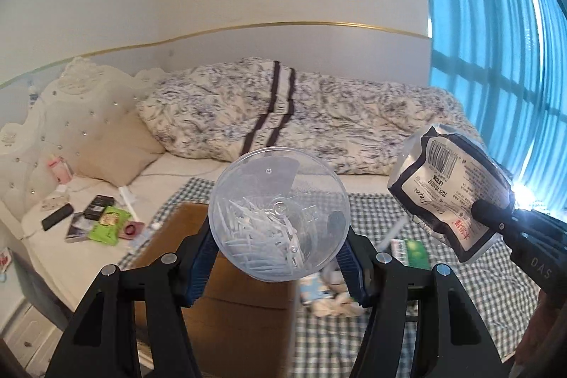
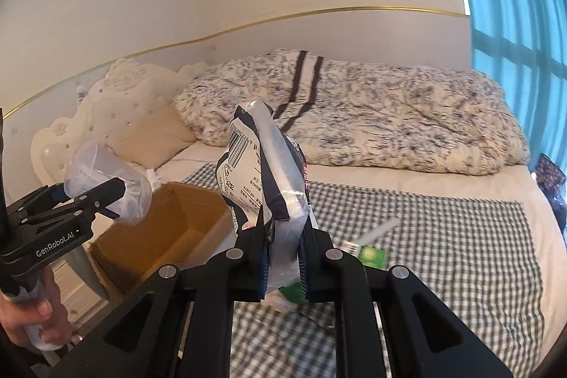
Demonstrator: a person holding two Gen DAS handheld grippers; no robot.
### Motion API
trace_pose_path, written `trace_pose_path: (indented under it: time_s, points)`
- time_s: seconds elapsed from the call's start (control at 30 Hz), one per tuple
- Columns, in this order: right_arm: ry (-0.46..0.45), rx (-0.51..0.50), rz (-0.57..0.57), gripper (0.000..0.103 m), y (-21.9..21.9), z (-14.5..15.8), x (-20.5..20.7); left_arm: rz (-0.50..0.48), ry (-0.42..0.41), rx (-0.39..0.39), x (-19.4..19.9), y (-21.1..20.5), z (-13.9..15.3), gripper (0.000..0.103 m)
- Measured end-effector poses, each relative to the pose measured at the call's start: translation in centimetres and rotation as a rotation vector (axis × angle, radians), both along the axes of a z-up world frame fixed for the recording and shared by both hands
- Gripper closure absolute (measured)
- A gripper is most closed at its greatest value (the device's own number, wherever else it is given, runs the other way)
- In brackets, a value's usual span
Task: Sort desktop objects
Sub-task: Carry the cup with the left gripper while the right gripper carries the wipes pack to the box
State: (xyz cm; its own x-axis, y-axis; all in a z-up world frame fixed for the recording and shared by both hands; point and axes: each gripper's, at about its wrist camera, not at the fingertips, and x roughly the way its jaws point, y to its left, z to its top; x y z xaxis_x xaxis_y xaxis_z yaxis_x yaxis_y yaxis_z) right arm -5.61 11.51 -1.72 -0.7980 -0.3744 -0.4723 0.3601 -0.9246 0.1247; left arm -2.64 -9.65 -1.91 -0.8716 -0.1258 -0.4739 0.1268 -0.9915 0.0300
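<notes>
In the lower middle of the left wrist view, the clear round tub (image 1: 280,215) is covering most of the cardboard box (image 1: 244,286) and the small items (image 1: 329,300) lying blurred on the checked cloth (image 1: 460,271) behind it; what they are is not telling. The print on the tissue pack (image 1: 450,186) at the right is reading too small. In the right wrist view, the hand (image 2: 32,325) at the lower left is running off the frame's edge, and the pack is hiding the white-and-green items (image 2: 368,254) below it.
</notes>
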Motion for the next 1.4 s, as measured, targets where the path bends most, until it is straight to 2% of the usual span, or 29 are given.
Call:
trace_pose_path:
  time_s: [0.27, 0.5, 1.13, 1.4]
  points:
    - [-0.009, 0.046, 0.087, 0.090, -6.4, 0.0, -0.8, 0.055, -0.041, 0.032, -0.6, -5.1, -0.9, 0.040]
    - [-0.040, 0.085, 0.120, 0.090, -10.0, -0.8, -2.2, 0.069, -0.092, 0.066, -1.5, -8.2, -2.6, 0.040]
    - [-0.151, 0.225, 0.194, 0.090, -16.8, -4.8, -4.9, 0.066, -0.274, 0.122, -3.6, -12.1, -7.8, 0.040]
    - [-0.268, 0.345, 0.240, 0.090, -20.0, -7.8, -6.7, 0.056, -0.401, 0.131, -4.8, -12.2, -10.5, 0.040]
